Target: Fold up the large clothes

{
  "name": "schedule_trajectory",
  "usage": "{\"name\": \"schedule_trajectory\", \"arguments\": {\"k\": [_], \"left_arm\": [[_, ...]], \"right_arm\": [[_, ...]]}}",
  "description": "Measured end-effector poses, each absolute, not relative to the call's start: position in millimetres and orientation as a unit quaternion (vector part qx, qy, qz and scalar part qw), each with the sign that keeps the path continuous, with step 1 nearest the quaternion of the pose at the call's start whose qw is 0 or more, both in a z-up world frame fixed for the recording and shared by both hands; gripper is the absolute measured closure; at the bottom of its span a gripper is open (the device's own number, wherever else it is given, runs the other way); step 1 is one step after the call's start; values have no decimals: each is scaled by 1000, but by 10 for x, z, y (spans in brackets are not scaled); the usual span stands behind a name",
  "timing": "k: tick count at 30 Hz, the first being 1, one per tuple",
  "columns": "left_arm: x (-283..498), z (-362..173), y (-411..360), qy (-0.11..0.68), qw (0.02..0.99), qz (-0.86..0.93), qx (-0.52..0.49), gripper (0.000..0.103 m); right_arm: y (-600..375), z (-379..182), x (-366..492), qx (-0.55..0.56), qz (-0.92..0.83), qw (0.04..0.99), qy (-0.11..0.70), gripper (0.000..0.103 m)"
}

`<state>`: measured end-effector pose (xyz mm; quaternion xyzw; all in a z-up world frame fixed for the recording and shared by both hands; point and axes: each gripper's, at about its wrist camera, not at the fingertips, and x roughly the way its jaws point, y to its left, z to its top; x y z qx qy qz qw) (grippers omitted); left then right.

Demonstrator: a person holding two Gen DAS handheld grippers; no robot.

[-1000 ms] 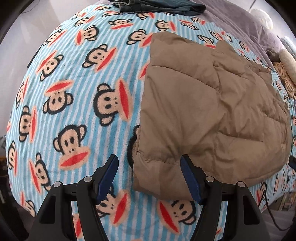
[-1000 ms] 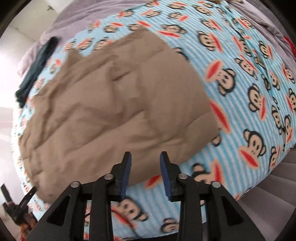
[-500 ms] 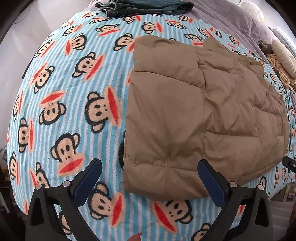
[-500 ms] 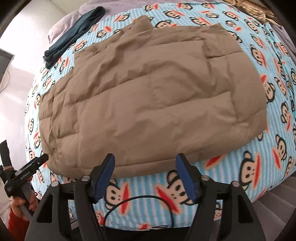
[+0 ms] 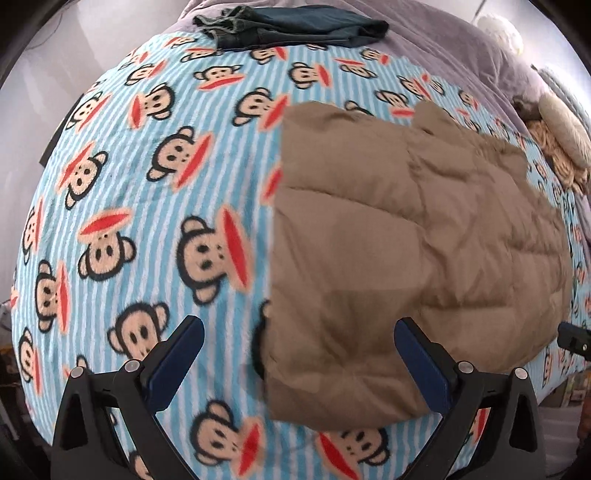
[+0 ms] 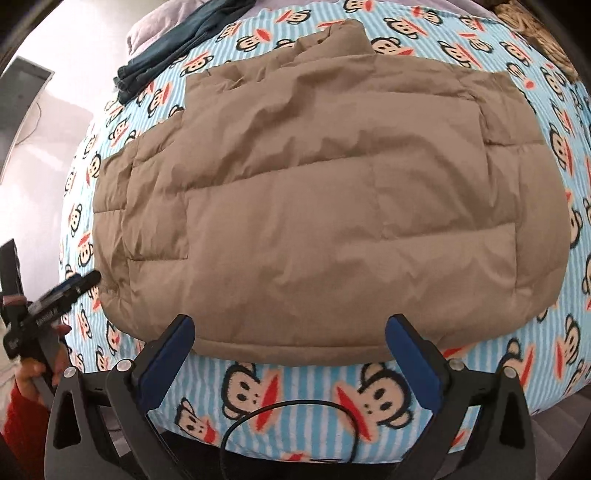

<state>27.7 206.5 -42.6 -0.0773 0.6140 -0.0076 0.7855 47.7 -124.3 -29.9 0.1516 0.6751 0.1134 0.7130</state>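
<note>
A tan quilted puffer jacket [image 5: 413, 258] lies folded flat on a bed covered by a blue striped monkey-print blanket [image 5: 147, 206]. My left gripper [image 5: 295, 343] is open and empty, hovering over the jacket's near left corner. In the right wrist view the jacket [image 6: 332, 206] fills the middle. My right gripper [image 6: 291, 339] is open and empty, just above the jacket's near edge. The left gripper also shows at the left edge of the right wrist view [image 6: 55, 295], by the jacket's left end.
Dark folded garments [image 5: 295, 27] lie at the far end of the bed, also in the right wrist view [image 6: 177, 44]. A grey-purple cover [image 5: 461, 44] and cushions [image 5: 561, 125] lie at the far right. A black cable [image 6: 295, 424] loops below the right gripper.
Both grippers opened wide over the last second. The right gripper swung to face the jacket's long near edge. The left gripper stayed near the jacket's corner.
</note>
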Motion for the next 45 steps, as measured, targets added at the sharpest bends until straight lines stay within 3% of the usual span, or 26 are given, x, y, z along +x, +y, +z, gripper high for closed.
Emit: {"name": "schedule_trajectory", "arguments": {"k": [10,18,33,35,37,39,40,42,43,44,45], "left_arm": [[523,-683,2373,615,768,-83,-159,0],[832,-1162,2441,629,698,-209,-271,0],[1014,-1369,1799,636,703,-257,-187,0],[1021,-1334,1784,632,704,-262,-188,11],[1021,-1273,1764,623,690,-300,-213,61],[1011,-1202,1733,619,686,-309,-226,71],[1011,-1167,1703,617,690,-309,-218,75],[1000,-1081,1667,616,692,-306,-218,78],[992,-1007,1658,614,691,-306,-227,78],[983,-935,1655,612,689,-307,-236,78],[952,-849,1664,609,688,-310,-244,78]], "right_arm": [[-1221,-358,575,167,123,707,677,0],[-1128,-444,595,162,125,702,682,0],[-1000,-408,655,158,127,713,671,0],[-1004,-385,679,159,123,719,666,0],[-1007,-336,699,158,117,730,655,0],[-1030,-282,725,155,115,745,639,0],[-1041,-260,736,153,115,752,631,5],[-1062,-233,782,145,117,764,618,41],[-1066,-250,819,139,114,766,617,78],[-1077,-280,863,138,114,770,613,87],[-1083,-311,907,136,118,773,608,88]]}}
